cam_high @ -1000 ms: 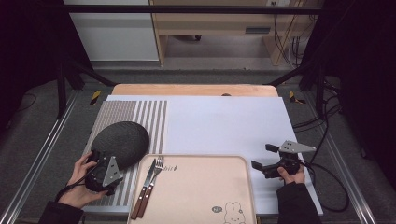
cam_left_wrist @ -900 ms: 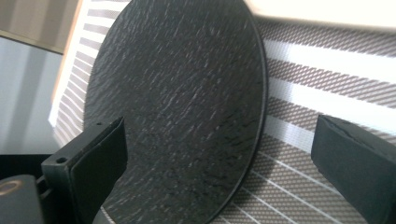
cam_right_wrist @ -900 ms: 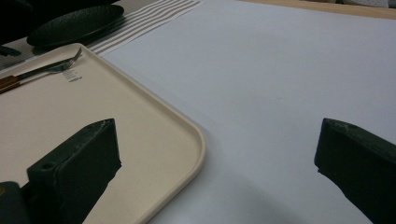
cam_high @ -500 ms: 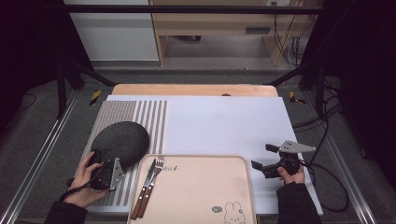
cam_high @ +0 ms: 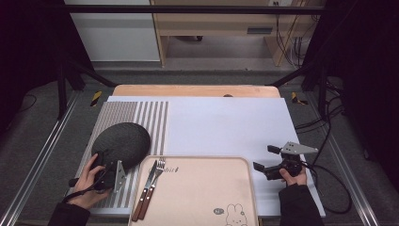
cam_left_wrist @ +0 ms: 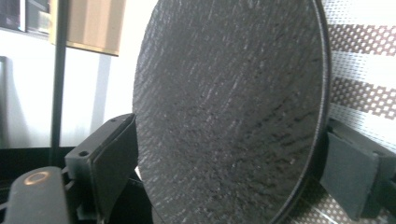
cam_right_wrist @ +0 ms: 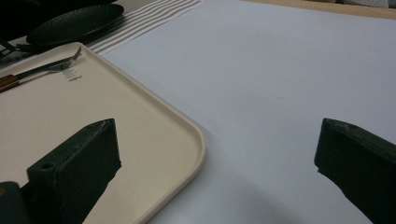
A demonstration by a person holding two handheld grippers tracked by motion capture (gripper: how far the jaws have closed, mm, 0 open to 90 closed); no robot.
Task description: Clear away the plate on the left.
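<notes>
A dark, rough-surfaced round plate (cam_high: 121, 142) lies on the striped mat (cam_high: 155, 115) at the left. My left gripper (cam_high: 109, 165) is at its near rim, turned on its side. In the left gripper view the plate (cam_left_wrist: 229, 112) spans the whole gap between the jaws. The jaws have just been closing around it, and its rim sits close to both pads (cam_left_wrist: 348, 170) with no firm squeeze visible. My right gripper (cam_high: 266, 157) rests open just right of the beige tray (cam_high: 202, 207), with nothing between its fingers (cam_right_wrist: 77, 161).
A fork (cam_high: 155, 181) and a wooden-handled knife (cam_high: 142, 195) lie on the tray's left side. A white sheet (cam_high: 226, 125) covers the middle and right of the table. The right gripper's cable (cam_high: 336, 188) loops off the table's right edge.
My left gripper has slid a little nearer and to the right along the plate's near rim. The right gripper and the plate stay where they were.
</notes>
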